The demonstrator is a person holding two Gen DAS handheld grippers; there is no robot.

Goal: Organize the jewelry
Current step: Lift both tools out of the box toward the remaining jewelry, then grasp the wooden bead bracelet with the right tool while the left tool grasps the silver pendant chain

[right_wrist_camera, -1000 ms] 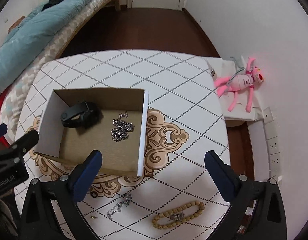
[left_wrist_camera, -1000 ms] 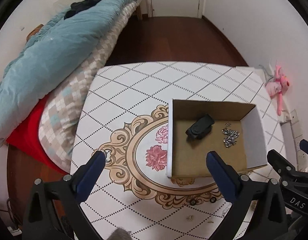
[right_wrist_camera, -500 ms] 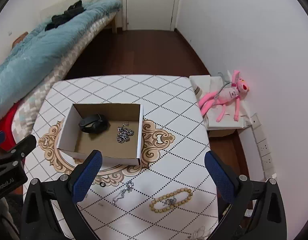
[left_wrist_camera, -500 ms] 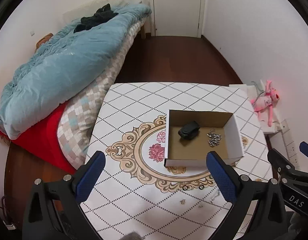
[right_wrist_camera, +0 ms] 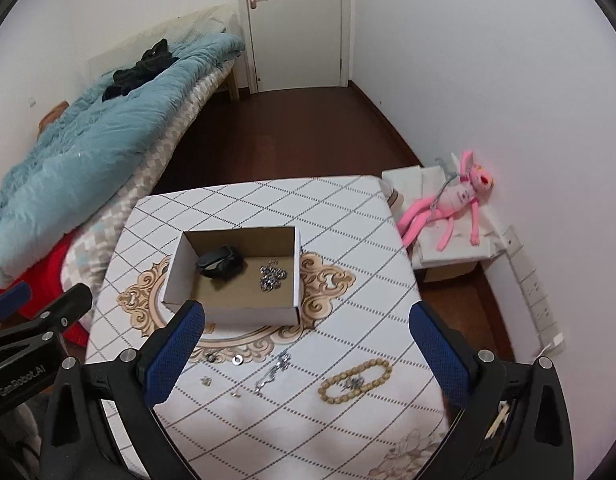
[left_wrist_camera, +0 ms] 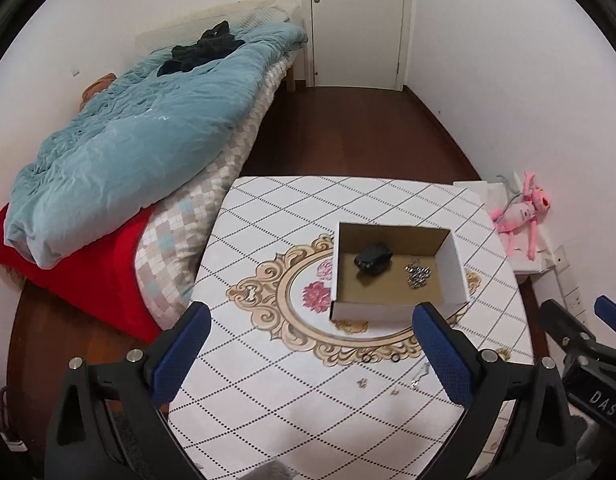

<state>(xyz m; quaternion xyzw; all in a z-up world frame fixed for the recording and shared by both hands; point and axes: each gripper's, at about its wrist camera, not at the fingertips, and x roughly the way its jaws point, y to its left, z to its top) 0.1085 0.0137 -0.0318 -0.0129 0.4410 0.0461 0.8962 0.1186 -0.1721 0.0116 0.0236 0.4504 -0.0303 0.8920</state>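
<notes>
An open cardboard box stands on the patterned table. Inside lie a black wristband and a silver chain. On the table in front of the box lie a wooden bead bracelet, a thin silver chain, two small rings and tiny earrings. My left gripper and right gripper are both open and empty, held well above and short of the table.
The table has a white diamond-pattern cloth. A bed with a blue duvet and red blanket lies to the left. A pink plush toy sits on a white box at the right wall. A door is at the back.
Both grippers have pulled back and up from the box, so the table and room look smaller and farther. Both stay open and empty; the objects have not moved.
</notes>
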